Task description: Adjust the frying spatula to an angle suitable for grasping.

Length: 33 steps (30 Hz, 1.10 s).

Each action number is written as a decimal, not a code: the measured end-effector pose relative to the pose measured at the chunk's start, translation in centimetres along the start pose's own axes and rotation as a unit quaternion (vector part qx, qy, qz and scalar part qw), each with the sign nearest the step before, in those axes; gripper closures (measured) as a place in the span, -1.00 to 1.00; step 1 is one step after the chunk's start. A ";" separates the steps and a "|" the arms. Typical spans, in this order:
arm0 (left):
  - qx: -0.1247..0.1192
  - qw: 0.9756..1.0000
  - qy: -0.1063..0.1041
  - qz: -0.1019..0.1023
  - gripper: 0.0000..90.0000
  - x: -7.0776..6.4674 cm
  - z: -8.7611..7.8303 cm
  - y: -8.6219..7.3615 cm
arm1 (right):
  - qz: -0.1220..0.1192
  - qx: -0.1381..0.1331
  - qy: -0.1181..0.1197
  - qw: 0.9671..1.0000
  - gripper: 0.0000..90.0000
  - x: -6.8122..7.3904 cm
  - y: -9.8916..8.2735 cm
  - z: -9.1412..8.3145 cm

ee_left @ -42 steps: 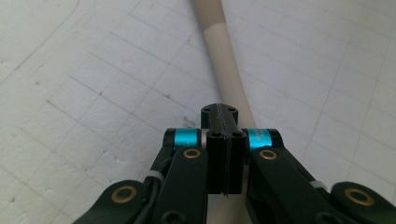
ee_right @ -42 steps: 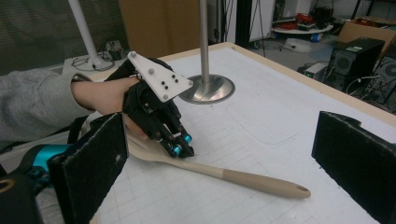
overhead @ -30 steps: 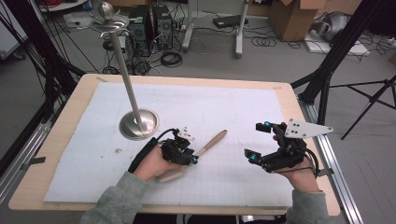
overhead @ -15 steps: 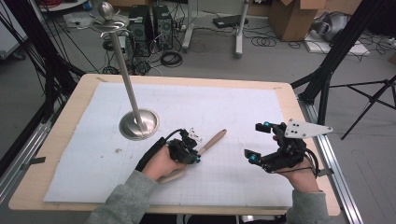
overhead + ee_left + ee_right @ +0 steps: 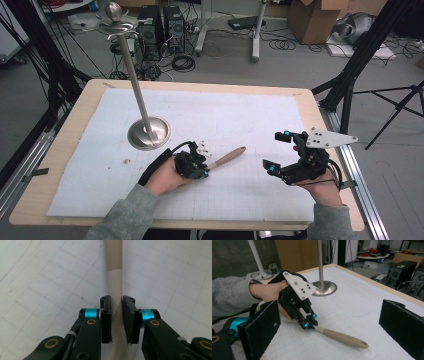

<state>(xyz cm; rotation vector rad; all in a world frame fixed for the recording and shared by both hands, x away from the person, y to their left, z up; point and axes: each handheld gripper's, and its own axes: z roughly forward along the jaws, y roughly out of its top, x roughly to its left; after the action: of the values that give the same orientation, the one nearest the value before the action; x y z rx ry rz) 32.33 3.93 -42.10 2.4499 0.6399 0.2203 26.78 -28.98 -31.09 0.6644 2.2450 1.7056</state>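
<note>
A wooden utensil (image 5: 227, 156) lies on the white gridded mat (image 5: 225, 115), its handle end pointing right. My left gripper (image 5: 199, 169) sits low over it. In the left gripper view the beige handle (image 5: 115, 277) runs between the two black pads (image 5: 106, 315), which press on its sides. The jaws have just been closing with the handle between them. In the right gripper view the left gripper (image 5: 309, 321) pins the utensil (image 5: 342, 338) to the mat. My right gripper (image 5: 276, 151) stands open to the right of the handle end, holding nothing.
A metal pole on a round base (image 5: 148, 132) stands on the mat just left of and behind my left hand. The wooden table edge (image 5: 325, 150) is close to my right gripper. Tripods, cables and boxes crowd the floor beyond.
My left gripper's jaws have drawn in around the utensil's handle, with the hand shifting only slightly. The right gripper has stayed where it was.
</note>
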 end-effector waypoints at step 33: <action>-0.036 0.991 0.026 -0.123 0.39 4.7 -5.0 -5.0 | -0.001 0.009 0.006 1.000 -0.95 0.0 -0.1 0.8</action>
<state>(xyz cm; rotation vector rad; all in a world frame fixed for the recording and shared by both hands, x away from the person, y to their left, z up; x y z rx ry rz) 32.97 12.28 -40.86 2.2773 0.9314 0.2046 27.16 -28.31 -31.43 0.6587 2.2701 1.6946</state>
